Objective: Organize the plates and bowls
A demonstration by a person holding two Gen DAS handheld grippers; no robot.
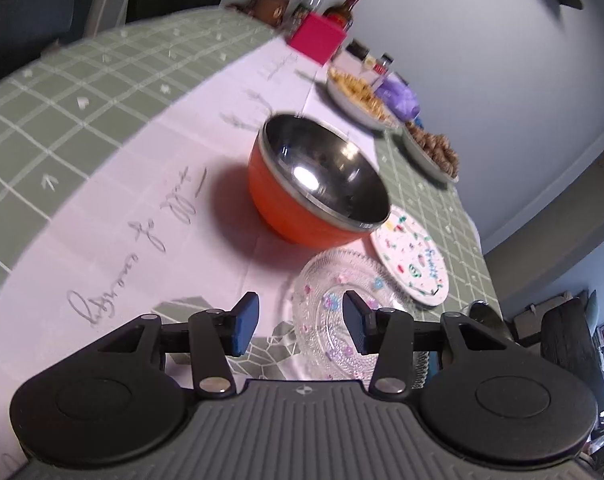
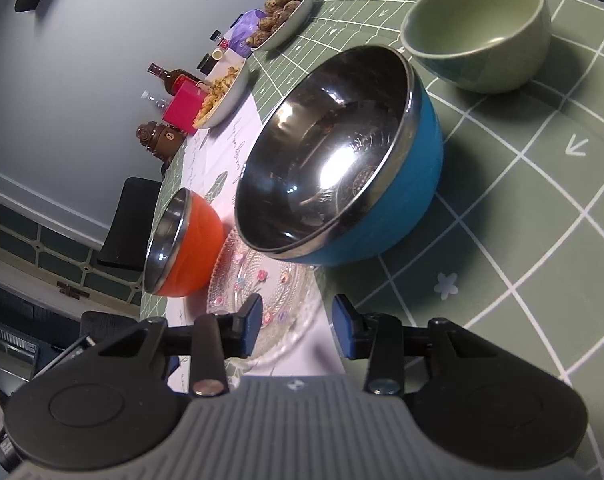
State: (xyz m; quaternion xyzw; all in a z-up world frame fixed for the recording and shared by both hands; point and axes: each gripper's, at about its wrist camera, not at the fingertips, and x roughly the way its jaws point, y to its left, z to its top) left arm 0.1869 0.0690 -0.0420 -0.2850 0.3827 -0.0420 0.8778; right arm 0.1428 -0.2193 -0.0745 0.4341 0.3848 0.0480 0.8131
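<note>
Left gripper [image 1: 300, 326]: I see its jaws standing apart with nothing clamped; the glass plate's near rim lies below and between the blue pads, but I cannot tell whether a pad touches it.
Right gripper [image 2: 296, 326]: my view shows its jaws apart as well, pads free of everything, the glass plate's rim under the left pad.
Glass plate [image 1: 338, 308]: clear, with small coloured flowers pressed in; it lies flat on the pale runner [image 1: 142, 208] near the table's front edge, just beside the orange bowl.
Orange bowl [image 1: 318, 184]: steel-lined, upright and empty on the runner, near the middle of the table.
Blue bowl [image 2: 338, 160]: steel-lined, upright and empty, sitting where the runner meets the green checked cloth [image 2: 542, 240]; from my right camera its base seems to overlap the glass plate's far rim.
Green bowl [image 2: 478, 28]: ceramic, empty, on the green cloth beyond the blue bowl, apart from it.
Confetti plate [image 1: 412, 256]: white with coloured specks, flat on the cloth beside the orange bowl and glass plate.
Far edge: two dishes of food, bottles and a pink box [image 1: 316, 38] along the wall side.
</note>
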